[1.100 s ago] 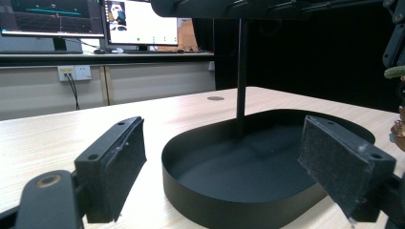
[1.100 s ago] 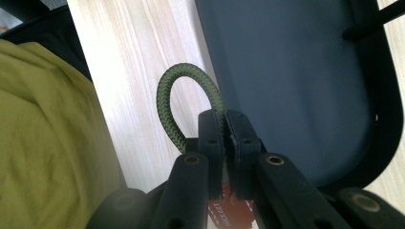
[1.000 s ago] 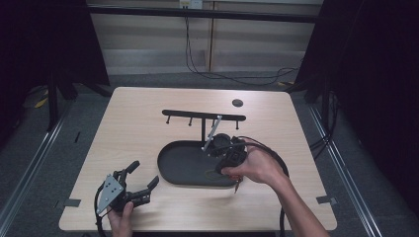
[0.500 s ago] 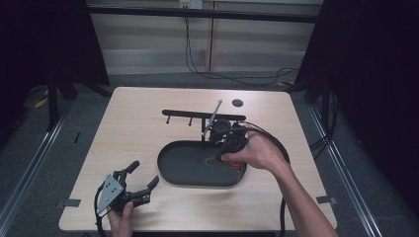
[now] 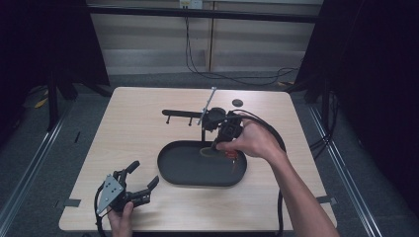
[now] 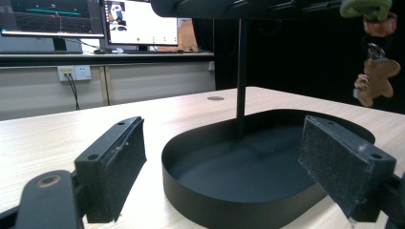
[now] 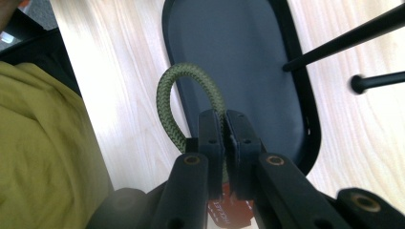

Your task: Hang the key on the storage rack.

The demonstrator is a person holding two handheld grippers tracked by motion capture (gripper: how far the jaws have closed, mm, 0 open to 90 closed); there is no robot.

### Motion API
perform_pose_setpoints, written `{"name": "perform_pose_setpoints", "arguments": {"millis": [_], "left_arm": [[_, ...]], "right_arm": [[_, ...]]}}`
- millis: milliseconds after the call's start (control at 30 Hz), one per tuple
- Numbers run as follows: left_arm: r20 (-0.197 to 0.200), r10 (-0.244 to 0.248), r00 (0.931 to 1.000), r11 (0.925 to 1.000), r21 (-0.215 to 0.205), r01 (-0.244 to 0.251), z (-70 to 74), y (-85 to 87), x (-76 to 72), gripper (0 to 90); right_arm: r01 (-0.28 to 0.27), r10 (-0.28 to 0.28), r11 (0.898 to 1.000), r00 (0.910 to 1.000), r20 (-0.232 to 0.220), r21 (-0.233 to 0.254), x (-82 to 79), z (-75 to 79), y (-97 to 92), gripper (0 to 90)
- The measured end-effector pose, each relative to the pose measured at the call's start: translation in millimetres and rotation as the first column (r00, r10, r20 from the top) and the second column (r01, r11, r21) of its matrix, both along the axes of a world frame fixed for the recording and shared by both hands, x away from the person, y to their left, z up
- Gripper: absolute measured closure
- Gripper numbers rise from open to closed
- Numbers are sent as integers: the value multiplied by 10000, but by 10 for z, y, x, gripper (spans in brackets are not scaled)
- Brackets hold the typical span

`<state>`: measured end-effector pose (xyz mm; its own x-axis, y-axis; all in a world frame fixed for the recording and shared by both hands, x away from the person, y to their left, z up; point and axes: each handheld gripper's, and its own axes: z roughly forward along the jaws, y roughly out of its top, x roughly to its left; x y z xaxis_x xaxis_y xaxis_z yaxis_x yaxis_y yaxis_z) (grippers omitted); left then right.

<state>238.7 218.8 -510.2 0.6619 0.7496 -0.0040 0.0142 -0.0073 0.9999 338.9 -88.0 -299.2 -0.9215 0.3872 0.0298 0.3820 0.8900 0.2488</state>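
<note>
In the high view the right gripper (image 5: 223,129) sits just right of centre, held in the person's right hand (image 5: 252,140) above the far end of the black oval tray (image 5: 170,173). In the right gripper view its jaws are pressed together on a green braided cord loop (image 7: 168,107), which arches up and to the left from between the pads, with the tray's dark floor behind it. A red tag (image 7: 220,210) peeks out beneath the jaws at the bottom of that frame. In the left gripper view the same keychain hangs at the upper right of the frame: the green loop at the top edge, and below it a brown gingerbread-figure charm (image 6: 375,78) dangling in the air, clear of the tray.

A black stand rises from the tray's far end: its upright post (image 6: 242,71) runs through the middle of the left gripper view, and its horizontal bar with short pegs (image 5: 180,113) lies just left of the right gripper in the high view.

The left gripper (image 5: 137,185) rests at the lower left of the high view, near the front edge of the wooden surface (image 5: 133,133), held in the left hand (image 5: 121,222). Its jaws are spread wide with nothing between them, facing the tray's near wall.
</note>
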Motion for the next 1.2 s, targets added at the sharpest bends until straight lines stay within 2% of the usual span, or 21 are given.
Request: {"name": "perform_pose_setpoints", "arguments": {"millis": [167, 333, 600, 733, 967, 1200], "left_arm": [[3, -12, 10000, 10000, 1, 12, 0, 1, 0, 157], [5, -15, 10000, 10000, -2, 15, 0, 0, 0, 157], [-4, -19, 10000, 10000, -22, 19, -1, 0, -1, 157], [-3, -23, 10000, 10000, -18, 23, -1, 1, -1, 157], [8, -24, 10000, 9999, -105, 24, -2, -6, -1, 157], [12, -9, 10000, 10000, -54, 9, -1, -2, -2, 157]], "right_arm": [[50, -54, 9999, 9996, 288, 143, 59, 105, -22, 859], [159, -168, 9995, 9993, 348, 261, 109, 189, -32, 859], [2, -22, 9991, 9989, 470, 435, 220, 257, 22, 859], [10, -23, 9996, 9990, 446, 277, 264, 283, 59, 859], [-66, 50, 9995, 9985, 545, 296, 352, 334, 99, 858], [205, -214, 9997, 9979, 619, 151, 487, 307, 99, 858]]}}
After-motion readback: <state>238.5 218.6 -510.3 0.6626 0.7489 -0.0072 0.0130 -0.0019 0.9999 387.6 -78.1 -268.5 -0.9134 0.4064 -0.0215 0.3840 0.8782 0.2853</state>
